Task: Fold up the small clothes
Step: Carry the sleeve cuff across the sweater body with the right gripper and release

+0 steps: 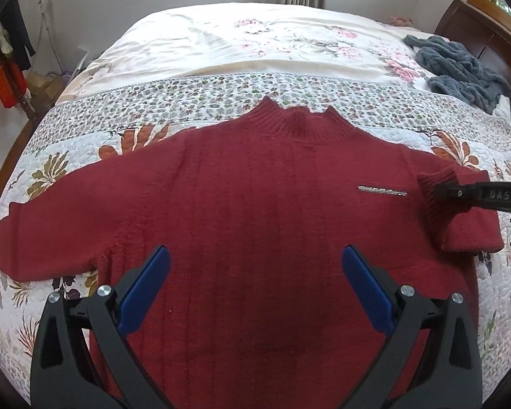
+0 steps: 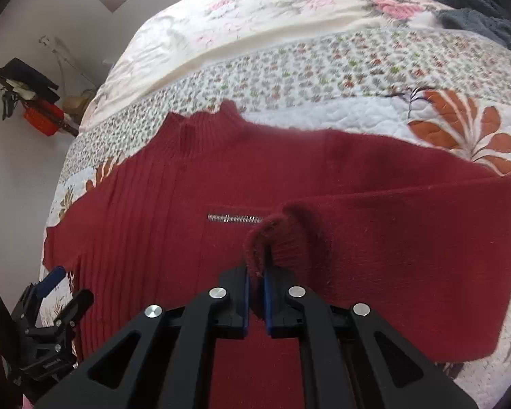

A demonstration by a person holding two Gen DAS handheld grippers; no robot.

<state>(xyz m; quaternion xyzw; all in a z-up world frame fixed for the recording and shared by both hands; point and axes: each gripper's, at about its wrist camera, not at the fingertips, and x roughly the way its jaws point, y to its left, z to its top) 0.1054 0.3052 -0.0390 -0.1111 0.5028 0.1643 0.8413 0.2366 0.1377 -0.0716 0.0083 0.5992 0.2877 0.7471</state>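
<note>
Red knit sweater [image 1: 242,204], spread flat on quilted floral bedspread [image 1: 85,150].

Right sleeve doubled back over the chest; its ribbed cuff [image 2: 272,235] clamped between the pads of the right gripper [image 2: 257,272], beside a silver zip trim [image 2: 235,218]. Left gripper [image 1: 255,259] hovers above the lower body, jaws wide apart, holding nothing. Left sleeve [image 1: 51,225] lies outstretched. Grey fleece garment [image 1: 460,68] near the headboard.

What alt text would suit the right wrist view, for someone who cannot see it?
Black tongs pinch the ribbed cuff of a red sweater, its sleeve folded across the body. The sweater lies flat on a floral quilt.
</note>
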